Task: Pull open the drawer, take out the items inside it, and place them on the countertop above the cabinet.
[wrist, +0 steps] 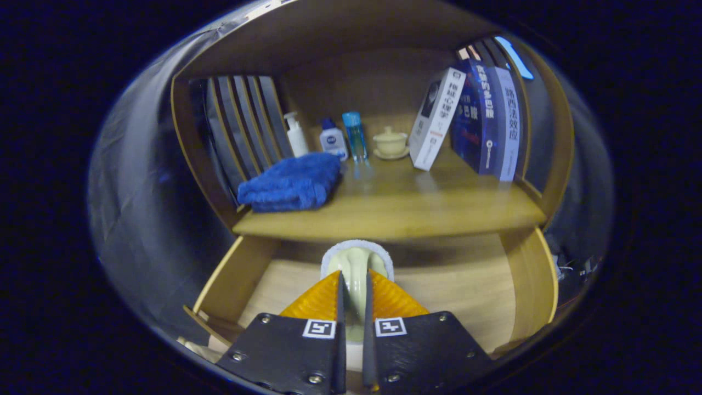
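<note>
The tool is clamped on a pale brush, held above the open drawer, just below the worktop's front edge. Bare wood lies ahead on the worktop between a blue towel and leaning books. Bottles and a lidded cup stand by the back wall.

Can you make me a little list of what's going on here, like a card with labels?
hand-held gripper: shut on a pale green long-handled brush with white pad
open wooden drawer: pulled out, brush held above it
wooden countertop: holds folded blue towel, white pump bottle, small white bottle with blue cap, clear blue bottle, pale green lidded cup, three standing books
</note>
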### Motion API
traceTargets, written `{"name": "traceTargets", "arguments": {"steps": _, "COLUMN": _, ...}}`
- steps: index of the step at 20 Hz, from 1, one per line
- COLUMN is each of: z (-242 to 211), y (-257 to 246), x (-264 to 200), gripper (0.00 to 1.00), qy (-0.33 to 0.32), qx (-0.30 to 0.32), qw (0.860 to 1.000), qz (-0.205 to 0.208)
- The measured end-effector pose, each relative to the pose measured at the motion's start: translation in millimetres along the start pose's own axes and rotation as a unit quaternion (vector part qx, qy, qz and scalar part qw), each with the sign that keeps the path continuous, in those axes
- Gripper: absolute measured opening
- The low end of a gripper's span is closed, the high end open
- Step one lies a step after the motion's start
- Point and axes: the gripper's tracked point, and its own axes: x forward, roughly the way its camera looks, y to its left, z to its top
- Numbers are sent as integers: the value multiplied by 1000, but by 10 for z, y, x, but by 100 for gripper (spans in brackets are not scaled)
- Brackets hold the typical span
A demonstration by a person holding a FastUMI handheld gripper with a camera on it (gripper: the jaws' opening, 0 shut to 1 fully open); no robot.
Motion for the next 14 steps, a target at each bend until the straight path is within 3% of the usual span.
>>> {"name": "traceTargets", "arguments": {"steps": 5, "z": 642, "y": -29, "x": 259, "gripper": 12, "qy": -67, "qx": -3, "qw": 997, "qz": -24}}
{"name": "traceTargets", "arguments": {"steps": 11, "z": 1016, "y": -149, "x": 731, "gripper": 12, "qy": -126, "qx": -21, "qw": 989, "qz": -72}}
{"name": "traceTargets", "arguments": {"steps": 14, "z": 1158, "y": -222, "x": 757, "gripper": 22, "qy": -163, "qx": -19, "qw": 983, "qz": -86}}
